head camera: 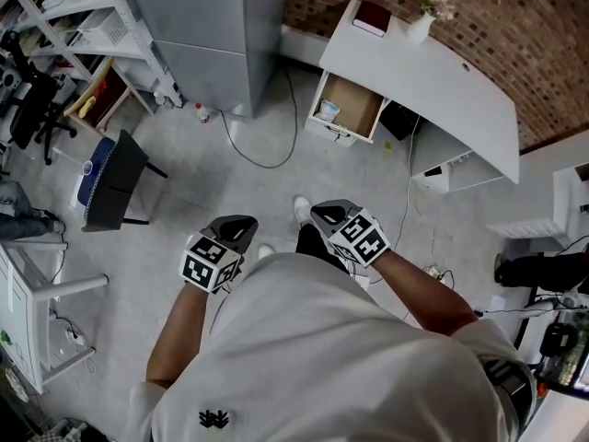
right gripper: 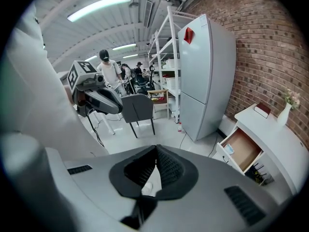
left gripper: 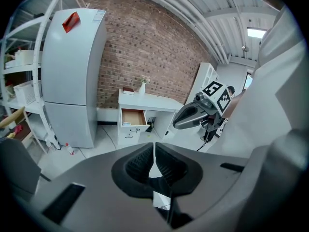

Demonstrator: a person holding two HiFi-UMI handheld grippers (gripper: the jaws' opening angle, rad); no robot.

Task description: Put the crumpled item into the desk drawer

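The white desk (head camera: 442, 81) stands against the brick wall at the far side, with its wooden drawer (head camera: 348, 109) pulled open. A pale crumpled item (head camera: 328, 110) lies in the drawer's left corner and also shows as a pale crumpled item (right gripper: 229, 149) in the right gripper view. I stand well back from the desk. My left gripper (head camera: 243, 223) and right gripper (head camera: 322, 213) are both held close to my body, side by side. Each one's jaws are shut with nothing between them, as the left gripper (left gripper: 154, 151) and right gripper (right gripper: 156, 154) show in their own views.
A grey fridge (head camera: 212, 35) stands left of the desk, with white shelving (head camera: 83, 26) beyond it. A dark chair (head camera: 115, 182) is at my left. A cable (head camera: 258, 155) loops on the floor before the drawer. A vase (head camera: 421, 26) and a red book (head camera: 373, 17) sit on the desk.
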